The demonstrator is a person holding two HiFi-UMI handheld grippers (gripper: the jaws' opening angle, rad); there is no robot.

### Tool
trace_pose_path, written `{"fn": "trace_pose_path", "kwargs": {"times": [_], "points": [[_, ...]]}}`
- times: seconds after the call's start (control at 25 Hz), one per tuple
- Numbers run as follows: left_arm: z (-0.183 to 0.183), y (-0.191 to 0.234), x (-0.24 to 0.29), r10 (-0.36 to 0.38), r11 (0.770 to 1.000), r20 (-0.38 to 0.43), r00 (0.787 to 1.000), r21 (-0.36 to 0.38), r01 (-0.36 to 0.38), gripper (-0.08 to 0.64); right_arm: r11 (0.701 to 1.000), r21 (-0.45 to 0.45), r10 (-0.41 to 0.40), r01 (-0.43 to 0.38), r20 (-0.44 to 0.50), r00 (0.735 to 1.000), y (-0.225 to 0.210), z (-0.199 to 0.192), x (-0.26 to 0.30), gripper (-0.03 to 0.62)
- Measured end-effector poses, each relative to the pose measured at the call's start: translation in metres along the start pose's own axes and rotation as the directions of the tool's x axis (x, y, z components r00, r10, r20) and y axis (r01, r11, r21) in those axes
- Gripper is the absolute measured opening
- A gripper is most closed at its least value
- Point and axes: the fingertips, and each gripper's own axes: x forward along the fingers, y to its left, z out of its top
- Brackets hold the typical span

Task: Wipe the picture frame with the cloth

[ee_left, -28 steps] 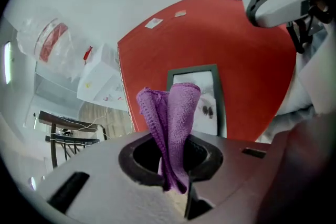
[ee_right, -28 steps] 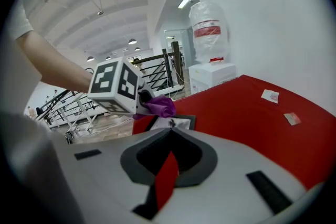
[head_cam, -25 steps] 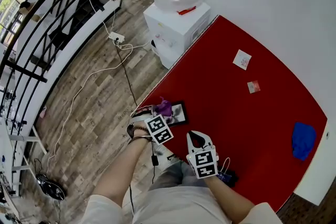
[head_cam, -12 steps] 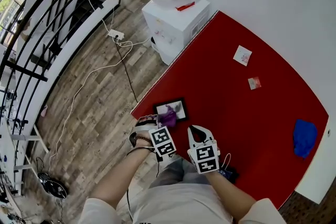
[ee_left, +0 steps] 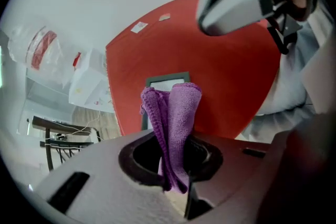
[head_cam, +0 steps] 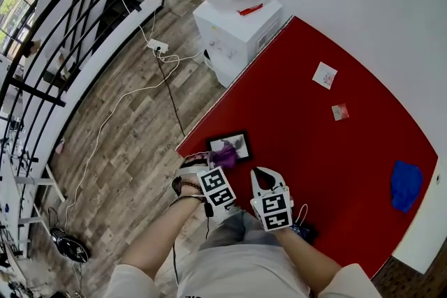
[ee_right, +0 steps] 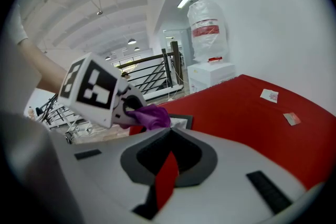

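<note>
Head view first: the left tool (head_cam: 222, 160) is clamped on the purple cloth (head_cam: 225, 153) right at the near edge of the picture frame (head_cam: 238, 143), which lies flat at the corner of the red counter (head_cam: 314, 157) closest to the person. The right tool (head_cam: 259, 172) hangs just beside it over the counter edge, carrying nothing. On to the left gripper view: the cloth stands folded up out of the closed jaws, and the dark frame sits straight beyond it, its pale middle half covered by the fabric. Whether cloth meets glass is hard to call from here; it looks close rather than pressed. Right gripper view now: its jaw tips meet in a point with nothing between them, only a sliver of red showing through the hollow behind. So the wipe looks barely under way at best, with most of the frame's face left to pass over. The count: two tools, one frame, one purple cloth, one blue cloth (head_cam: 404, 185) far off to the right, two small cards (head_cam: 324, 75) near the wall, one water dispenser (head_cam: 236, 31).
</note>
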Motion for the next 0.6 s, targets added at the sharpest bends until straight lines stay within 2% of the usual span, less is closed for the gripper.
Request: {"fn": "trace_pose_path", "kwargs": {"times": [0.08, 0.24, 0.6], "points": [[0.002, 0.028, 0.006, 0.04, 0.999, -0.001, 0.999, -0.034, -0.04, 0.061, 1.0, 0.002, -0.003, 0.003, 0.002, 1.0, 0.001, -0.001, -0.002, 0.005], [0.007, 0.061, 0.022, 0.086, 0.995, -0.028, 0.996, -0.043, -0.087, 0.061, 1.0, 0.009, -0.006, 0.006, 0.01, 1.0, 0.001, 0.001, -0.006, 0.005], [0.015, 0.045, 0.035, 0.064, 0.998, -0.052, 0.997, 0.019, -0.063, 0.061, 0.999, 0.034, -0.026, 0.027, -0.012, 1.0, -0.016, -0.01, -0.013, 0.005]]}}
